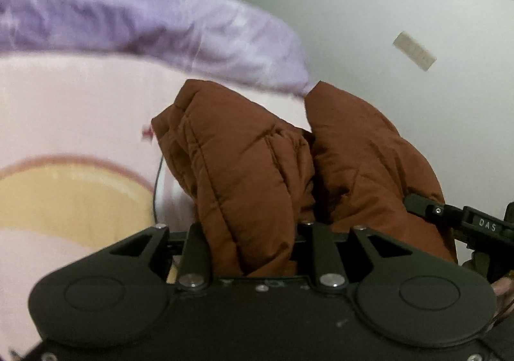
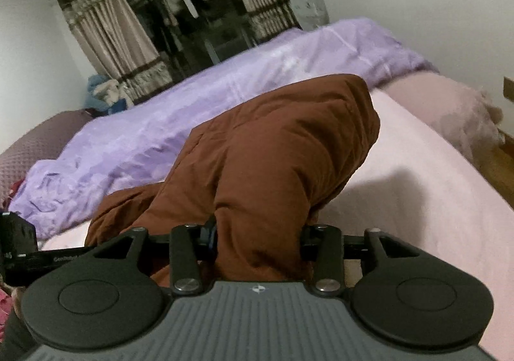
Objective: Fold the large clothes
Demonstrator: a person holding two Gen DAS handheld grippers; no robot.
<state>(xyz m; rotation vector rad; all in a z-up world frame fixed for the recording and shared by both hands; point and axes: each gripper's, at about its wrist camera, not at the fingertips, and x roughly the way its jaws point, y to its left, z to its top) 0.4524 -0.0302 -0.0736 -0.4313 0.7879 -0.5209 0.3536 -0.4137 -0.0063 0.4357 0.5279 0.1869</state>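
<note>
A brown puffy quilted jacket (image 1: 244, 168) is bunched up above the pink bed sheet (image 1: 74, 104). My left gripper (image 1: 253, 232) is shut on a thick fold of it; the fabric hides the fingertips. In the right wrist view the same jacket (image 2: 276, 152) rises in a hump over the pink sheet (image 2: 417, 194). My right gripper (image 2: 257, 235) is shut on another fold of it, with the fingertips buried in the fabric. The other gripper shows at the right edge of the left wrist view (image 1: 465, 219) and at the left edge of the right wrist view (image 2: 19, 248).
A crumpled purple duvet (image 2: 192, 110) lies along the far side of the bed. A pink pillow (image 2: 449, 107) sits at the bed's right end. Beyond are curtains (image 2: 106, 39), a dark window and a pile of clothes (image 2: 106, 94). A white wall (image 1: 385, 7) is to the right.
</note>
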